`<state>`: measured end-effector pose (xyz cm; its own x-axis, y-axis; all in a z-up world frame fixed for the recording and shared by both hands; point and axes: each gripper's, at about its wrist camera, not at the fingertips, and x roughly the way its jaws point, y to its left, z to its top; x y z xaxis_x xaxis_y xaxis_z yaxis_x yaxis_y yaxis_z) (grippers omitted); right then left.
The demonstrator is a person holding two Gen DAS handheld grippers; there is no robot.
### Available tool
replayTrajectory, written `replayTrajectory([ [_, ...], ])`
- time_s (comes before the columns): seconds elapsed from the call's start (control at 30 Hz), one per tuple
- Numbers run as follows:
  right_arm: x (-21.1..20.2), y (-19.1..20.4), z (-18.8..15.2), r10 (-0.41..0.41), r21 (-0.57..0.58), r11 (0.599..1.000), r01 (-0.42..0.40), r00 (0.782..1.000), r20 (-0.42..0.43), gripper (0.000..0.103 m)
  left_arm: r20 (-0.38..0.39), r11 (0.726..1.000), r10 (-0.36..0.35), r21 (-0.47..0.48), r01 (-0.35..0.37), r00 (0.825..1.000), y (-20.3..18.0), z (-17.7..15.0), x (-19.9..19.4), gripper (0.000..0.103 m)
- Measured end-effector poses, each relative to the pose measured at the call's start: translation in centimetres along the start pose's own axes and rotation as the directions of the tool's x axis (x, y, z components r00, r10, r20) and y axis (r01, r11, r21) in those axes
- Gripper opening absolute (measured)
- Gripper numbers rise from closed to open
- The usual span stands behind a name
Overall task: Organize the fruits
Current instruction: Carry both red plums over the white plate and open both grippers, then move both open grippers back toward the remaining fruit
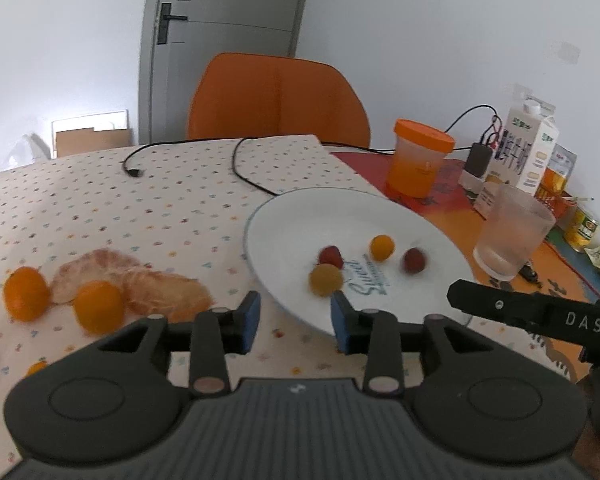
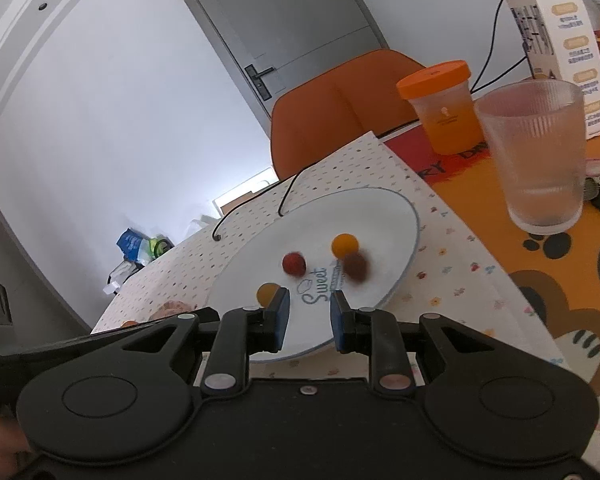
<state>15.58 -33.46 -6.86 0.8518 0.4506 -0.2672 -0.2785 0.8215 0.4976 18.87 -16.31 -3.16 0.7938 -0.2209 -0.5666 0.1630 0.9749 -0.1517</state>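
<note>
Already four small fruits lie on the white plate point(image 1: 284, 216): two yellow-orange ones point(image 1: 381, 247) and two dark red ones point(image 1: 413, 260), loose and a little blurred, perhaps rolling. Both grippers hang over the plate's near rim with nothing between their pads. The left gripper point(image 1: 295, 322) has its jaws apart; the right gripper point(image 2: 309, 320) also stands apart, just above the printed word "Sweet".

More fruit waits on the dotted tablecloth point(image 1: 140, 208) to the left: two small oranges point(image 1: 98, 306) and a peeled citrus piece point(image 1: 140, 280) lying against them, well apart from the plate.

So the gathering looks partly done, with both tools empty between trips. The next move probably calls for the left gripper to swing over to the nearest orange, straddle it and close gently, since round fruit rolls easily.
</note>
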Motion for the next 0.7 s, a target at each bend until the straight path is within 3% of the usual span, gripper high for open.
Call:
replayTrajectory([
  [0.13, 0.4, 0.4, -0.1, 0.002, -0.006, 1.0, -0.002, 1.0, -0.004, 0.03, 0.015, 0.999, 0.03, -0.017, -0.029, 0.999, 0.9, -0.1, -0.8, 0.056],
  [0.33, 0.1, 1.5, -0.1, -0.001, -0.034, 0.999, 0.001, 1.0, 0.013, 0.05, 0.029, 0.997, 0.063, -0.046, -0.061, 0.998, 2.4, -0.3, -2.0, 0.066],
  [0.43, 0.0, 1.9, 0.0, -0.006, -0.041, 0.999, 0.007, 1.0, 0.021, 0.06, 0.035, 0.995, 0.079, -0.061, -0.077, 0.996, 3.3, -0.4, -2.5, 0.079],
  [0.57, 0.2, 2.4, 0.1, -0.03, -0.044, 0.999, 0.031, 0.999, 0.02, 0.081, 0.037, 0.992, 0.1, -0.084, -0.097, 0.994, 4.5, -0.6, -3.1, 0.081],
  [0.7, 0.3, 3.1, 0.0, -0.016, -0.045, 0.999, 0.017, 1.0, 0.013, 0.095, 0.048, 0.989, 0.108, -0.103, -0.102, 0.993, 5.5, -0.9, -3.9, 0.083],
])
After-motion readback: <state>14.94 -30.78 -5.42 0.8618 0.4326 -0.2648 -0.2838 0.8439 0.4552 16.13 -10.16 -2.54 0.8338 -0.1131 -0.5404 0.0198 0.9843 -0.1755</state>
